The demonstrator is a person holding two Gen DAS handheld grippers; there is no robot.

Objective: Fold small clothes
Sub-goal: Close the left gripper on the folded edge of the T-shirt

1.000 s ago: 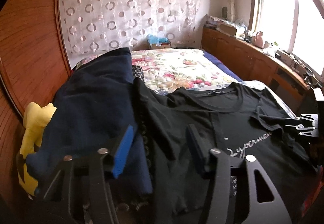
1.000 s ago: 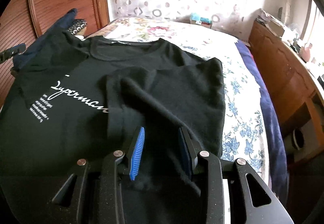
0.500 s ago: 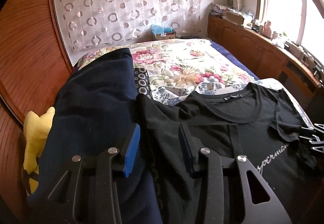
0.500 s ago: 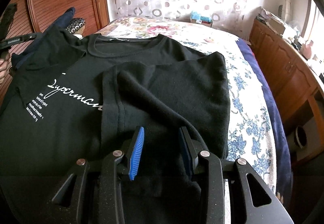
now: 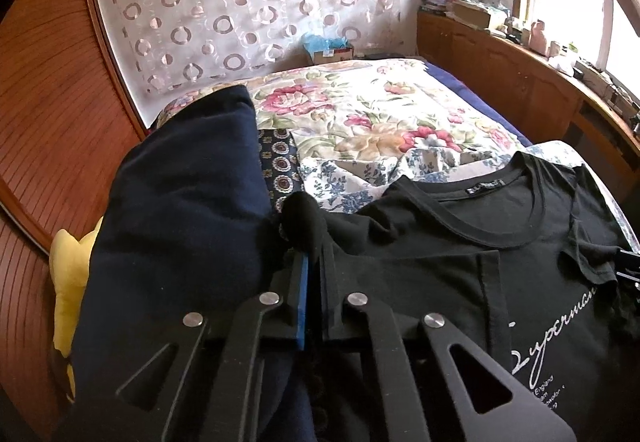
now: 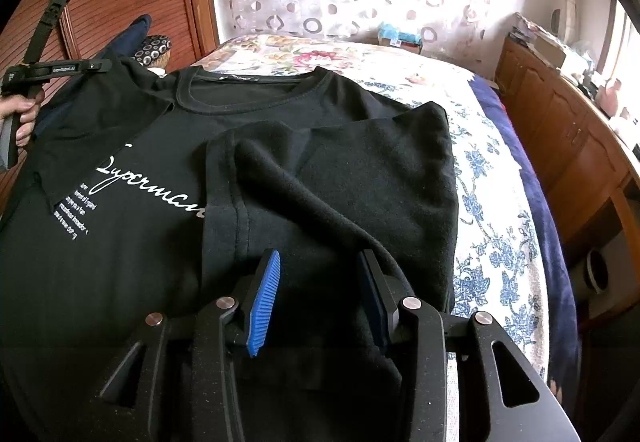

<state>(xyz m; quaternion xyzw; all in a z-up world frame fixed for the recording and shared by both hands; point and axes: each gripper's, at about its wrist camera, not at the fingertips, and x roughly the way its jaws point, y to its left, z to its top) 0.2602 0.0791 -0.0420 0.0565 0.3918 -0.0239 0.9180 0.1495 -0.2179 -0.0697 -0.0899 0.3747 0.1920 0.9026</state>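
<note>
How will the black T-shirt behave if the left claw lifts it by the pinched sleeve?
The T-shirt looks thin and floppy: cloth bunches into a soft lump above the shut left claw, so it would probably sag and trail. The right side is already folded over loosely; a lift may well undo it. It seems light, and unlikely to slip from the claw.

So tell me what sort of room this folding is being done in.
A bedroom, most likely: the black T-shirt is spread on a bed with a floral bedspread, a patterned curtain hangs behind the bed's far end, and a wooden cabinet cluttered with small things runs under the window.
</note>
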